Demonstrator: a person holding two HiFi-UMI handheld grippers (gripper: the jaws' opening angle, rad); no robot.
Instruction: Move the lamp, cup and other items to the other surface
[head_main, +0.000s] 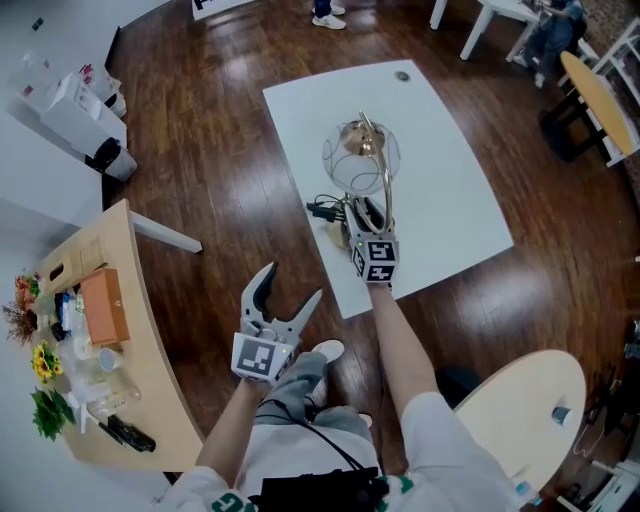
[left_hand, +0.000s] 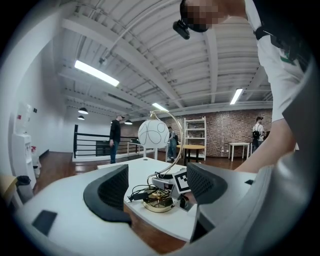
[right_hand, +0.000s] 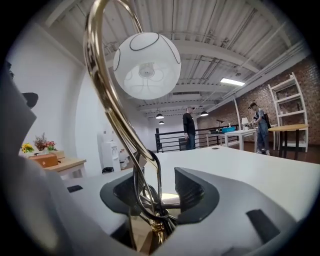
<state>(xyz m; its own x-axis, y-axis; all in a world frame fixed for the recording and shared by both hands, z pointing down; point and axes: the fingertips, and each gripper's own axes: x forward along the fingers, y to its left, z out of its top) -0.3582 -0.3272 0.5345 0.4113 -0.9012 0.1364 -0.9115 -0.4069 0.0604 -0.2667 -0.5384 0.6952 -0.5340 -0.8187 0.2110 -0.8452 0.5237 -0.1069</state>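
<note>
- The lamp (head_main: 360, 157) stood on the white table (head_main: 450, 190), close to its near-left edge. Its white globe (right_hand: 146, 65) hung from a curved gold stem (right_hand: 107, 100) over a round gold base (left_hand: 159, 202).
- A black cord (head_main: 322, 210) lay bunched on the table just beside the base, on the person's left.
- The right tongs (right_hand: 156, 181) sat low at the foot of the stem. Their jaws stood apart, released, with the stem and a loop of cord between them. A gap showed between the stem and the right-hand jaw, so nothing was clamped.
- The left tongs (head_main: 293, 283) were off the table, above the wood floor (head_main: 220, 150), aimed toward the lamp. Their jaws were wide apart and empty.
- A wooden table (head_main: 150, 390) stood well apart on the person's left. It carried a brown box (head_main: 104, 305), flowers (head_main: 45, 362) and several small clear items that may have been cups; they were too small to be sure.
- A round table (head_main: 520, 410) stood at the person's right.
- People stood in the background near a black railing (left_hand: 95, 145).
</note>
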